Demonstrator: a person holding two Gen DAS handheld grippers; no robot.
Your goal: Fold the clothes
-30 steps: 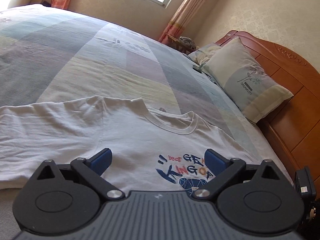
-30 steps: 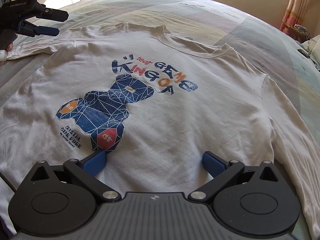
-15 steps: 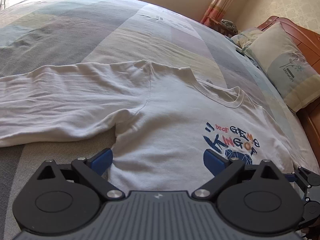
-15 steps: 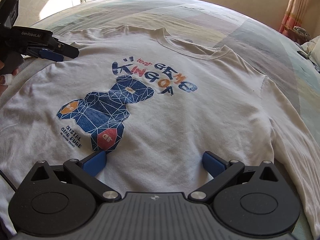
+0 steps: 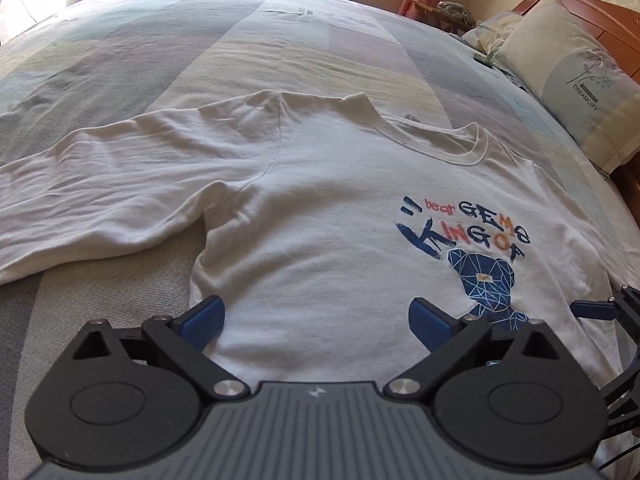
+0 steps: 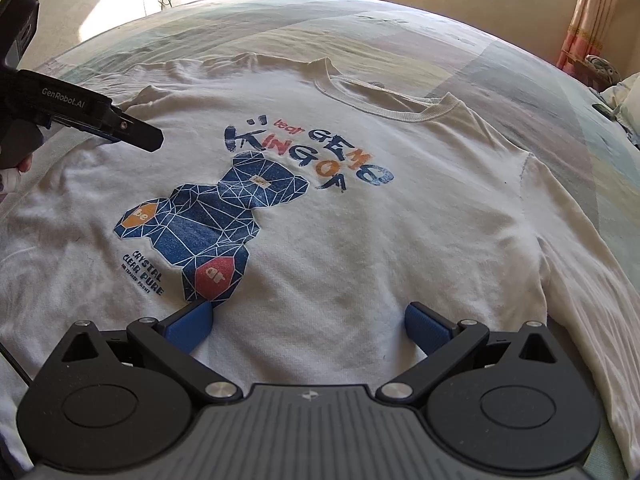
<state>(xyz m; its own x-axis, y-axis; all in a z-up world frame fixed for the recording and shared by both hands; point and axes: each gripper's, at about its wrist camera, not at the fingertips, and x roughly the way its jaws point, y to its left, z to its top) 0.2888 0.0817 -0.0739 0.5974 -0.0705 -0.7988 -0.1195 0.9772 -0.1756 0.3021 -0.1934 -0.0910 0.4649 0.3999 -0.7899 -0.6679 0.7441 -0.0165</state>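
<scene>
pillow [image 5: 576, 76] left view, hand [image 6: 16, 160] right view

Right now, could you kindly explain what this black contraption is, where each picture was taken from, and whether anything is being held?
There is no robot here: a person holds a two-finger gripper in each hand, and each carries a wide-angle camera looking forward along its blue-tipped fingers. One picture comes from the left gripper, the other from the right gripper. Both are open and hold nothing. A white long-sleeved shirt with a blue bear print lies spread face up on the patchwork bedspread. A pillow leans against the wooden headboard. In the right camera's picture, the left gripper is also seen from the side, over the shirt's far side.
</scene>
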